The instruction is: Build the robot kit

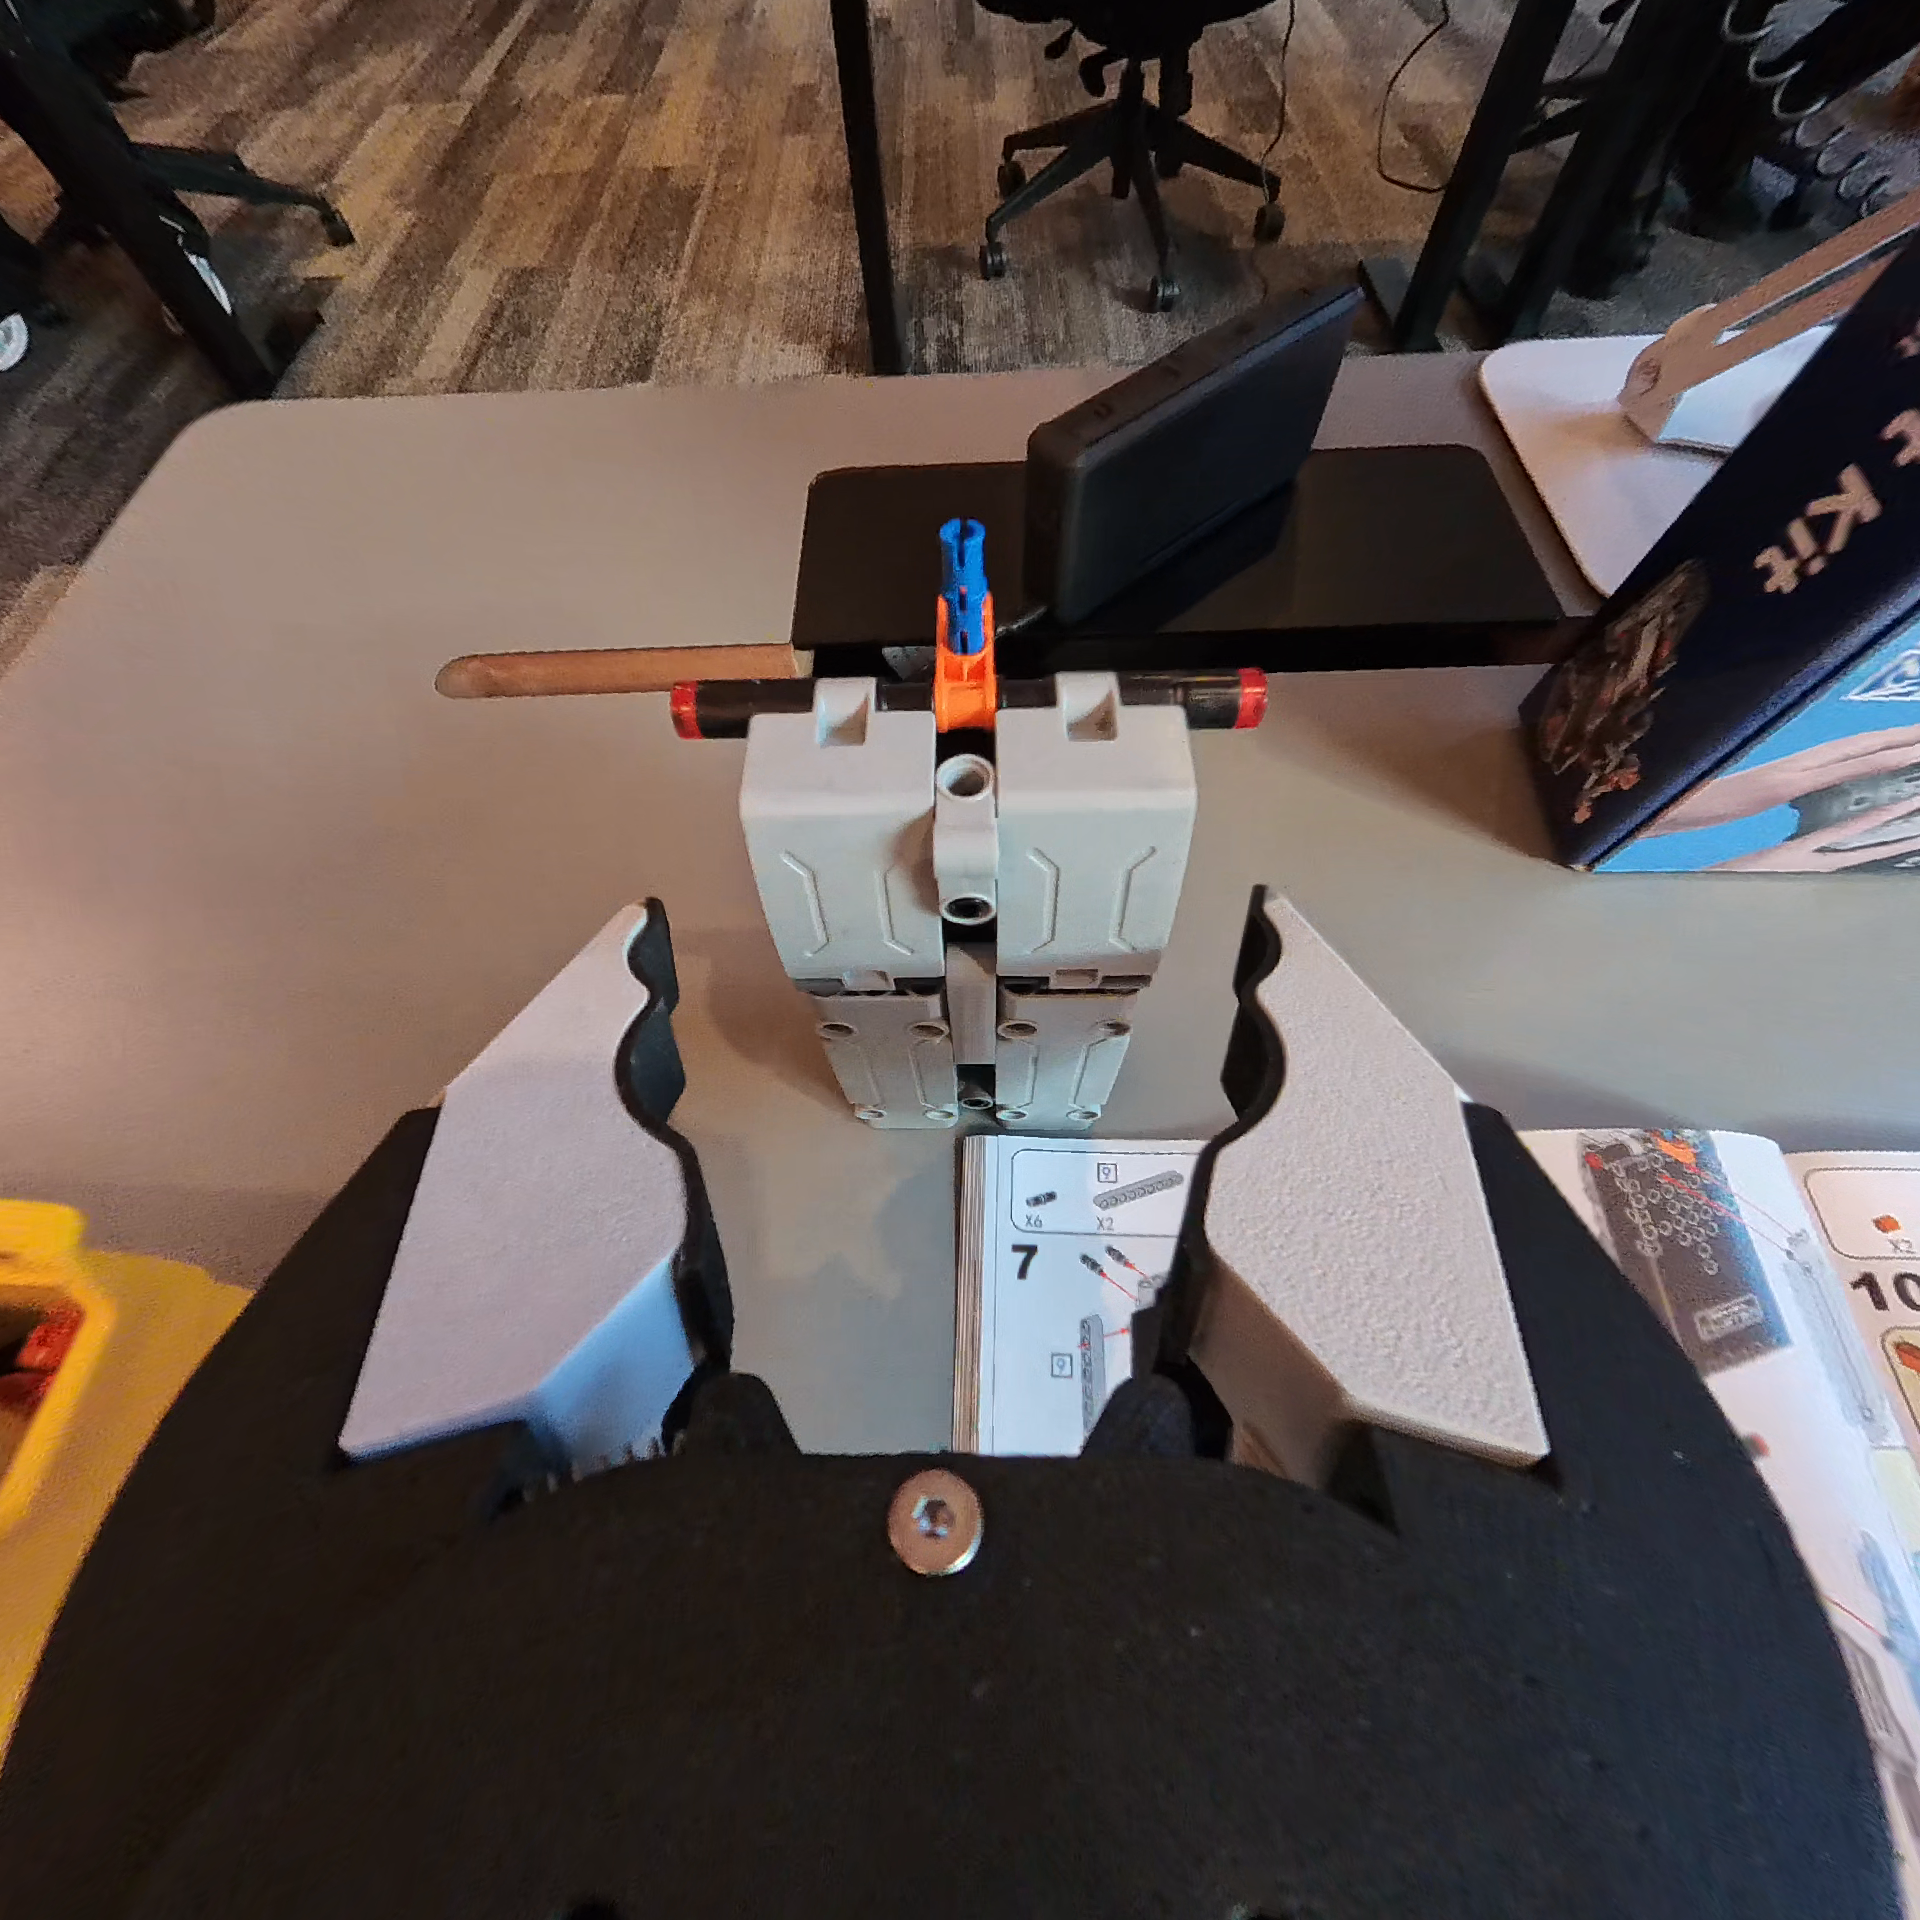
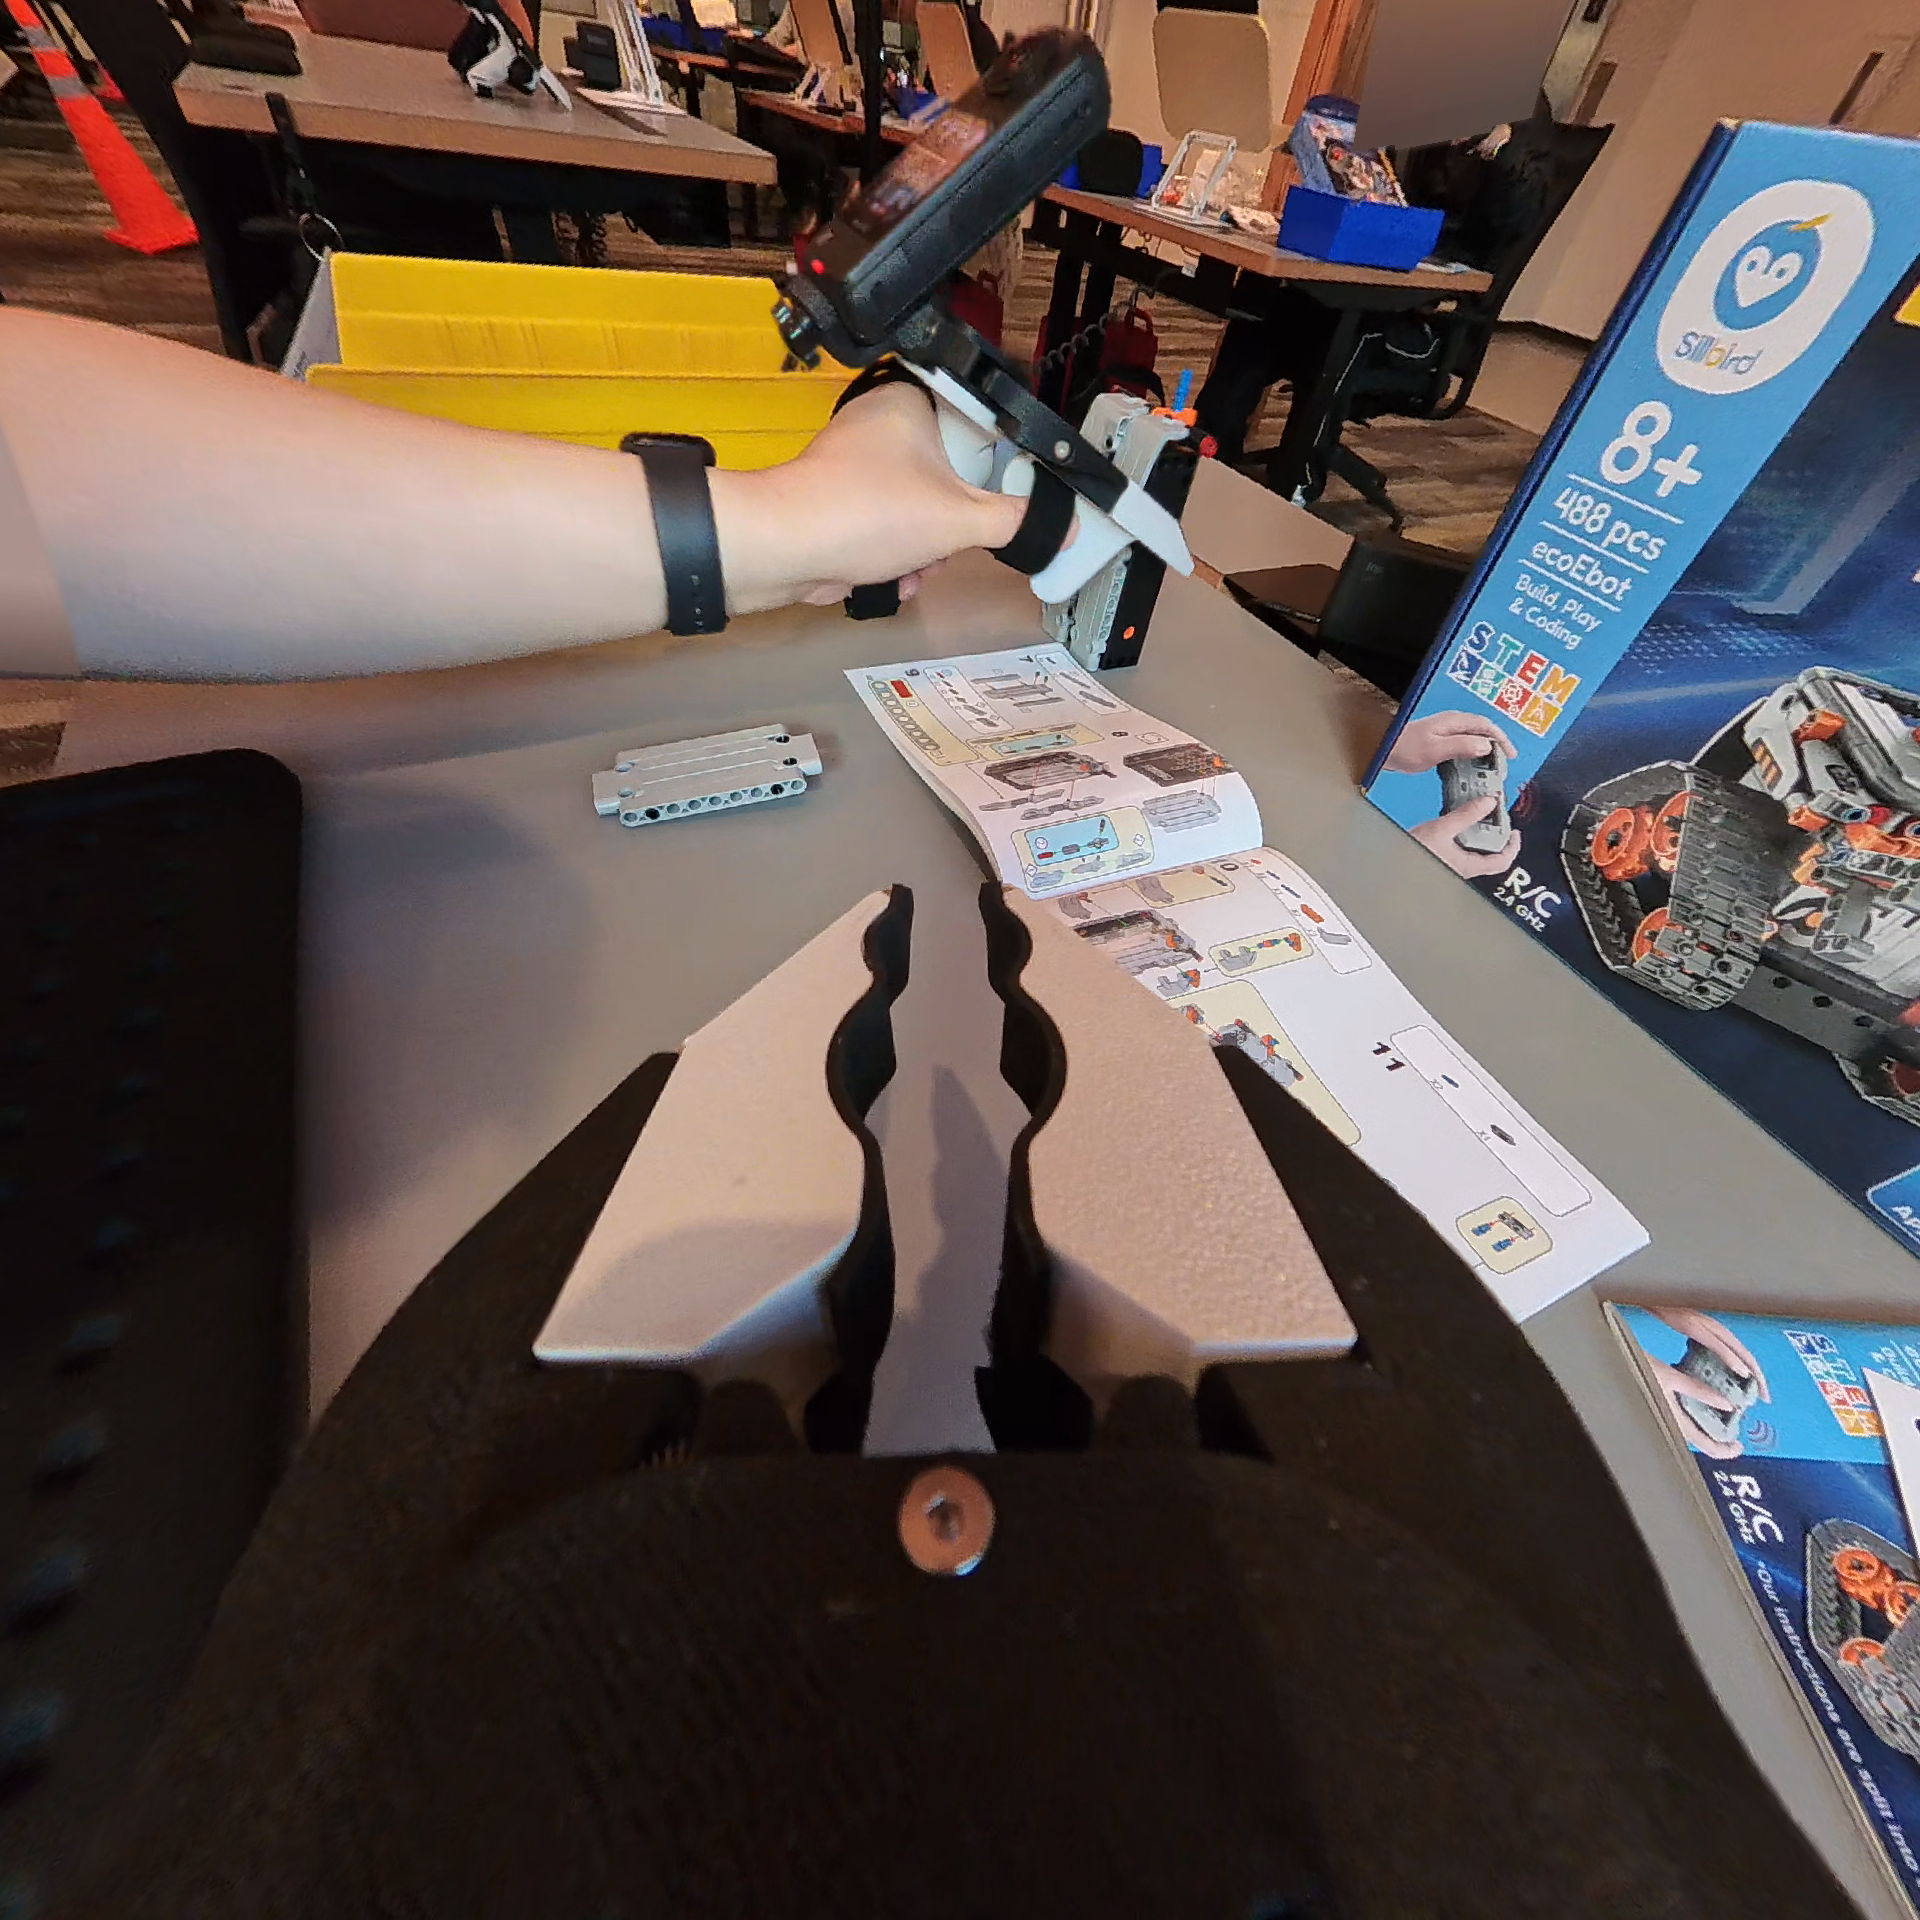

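Observation:
A grey block assembly (image 1: 966,883) stands upright on the grey table (image 1: 364,831). It has a black axle with red ends across its top, an orange connector and a blue pin. My left gripper (image 1: 958,909) is open wide, its fingers on either side of the assembly without touching it. The right wrist view shows this gripper (image 2: 1127,514) held by a hand at the assembly (image 2: 1127,426). My right gripper (image 2: 945,896) hangs empty above the table, its jaws only a narrow gap apart. A flat grey panel (image 2: 709,774) lies ahead of it to the left.
An open instruction booklet (image 2: 1195,935) lies beside the assembly. A large blue kit box (image 2: 1683,623) stands on the right, and a second booklet (image 2: 1787,1507) lies near it. A yellow bin (image 2: 561,343), a black mat (image 2: 135,1039), a propped black device (image 1: 1184,488) and a wooden stick (image 1: 613,670) are around. My right fingertips sit around 35 cm from my left ones. Between my right fingertips and the flat grey panel (image 2: 709,774) there is roughly 20 cm.

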Motion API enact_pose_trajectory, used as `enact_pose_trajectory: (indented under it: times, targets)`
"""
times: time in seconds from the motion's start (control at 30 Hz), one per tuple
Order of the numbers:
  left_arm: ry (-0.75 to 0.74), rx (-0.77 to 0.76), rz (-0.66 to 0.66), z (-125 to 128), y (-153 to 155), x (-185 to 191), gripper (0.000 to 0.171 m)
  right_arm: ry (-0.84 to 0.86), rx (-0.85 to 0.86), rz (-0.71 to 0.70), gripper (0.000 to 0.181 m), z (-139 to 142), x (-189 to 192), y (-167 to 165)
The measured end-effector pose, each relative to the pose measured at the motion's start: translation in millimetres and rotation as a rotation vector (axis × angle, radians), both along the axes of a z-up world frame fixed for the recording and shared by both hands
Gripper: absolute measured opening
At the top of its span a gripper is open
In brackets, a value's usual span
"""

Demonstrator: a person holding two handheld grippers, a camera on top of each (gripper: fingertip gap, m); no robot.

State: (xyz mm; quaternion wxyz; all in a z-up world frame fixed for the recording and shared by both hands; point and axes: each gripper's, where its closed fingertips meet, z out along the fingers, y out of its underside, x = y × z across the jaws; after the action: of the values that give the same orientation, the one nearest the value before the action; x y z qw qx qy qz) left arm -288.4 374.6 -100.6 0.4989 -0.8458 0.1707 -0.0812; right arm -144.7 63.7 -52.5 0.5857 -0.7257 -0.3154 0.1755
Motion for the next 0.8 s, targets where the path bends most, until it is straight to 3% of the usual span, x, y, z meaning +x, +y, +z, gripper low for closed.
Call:
enact_pose_trajectory:
  times: [0.5, 0.6, 0.8]
  targets:
    - [-0.026, 0.011, 0.017, -6.9, 13.9, 3.7, 0.088, -0.053, -0.006, -0.005, 0.013, -7.8, 0.8, 1.4]
    - [-0.031, 0.013, 0.005, -6.8, 14.8, 5.2, 0.077, -0.061, -0.008, -0.001, 0.013, -8.7, 0.0, 1.1]
    - [-0.015, 0.017, -0.054, -6.7, 11.7, 3.3, 0.076, -0.076, -0.009, 0.008, 0.013, -9.6, -2.0, -0.3]
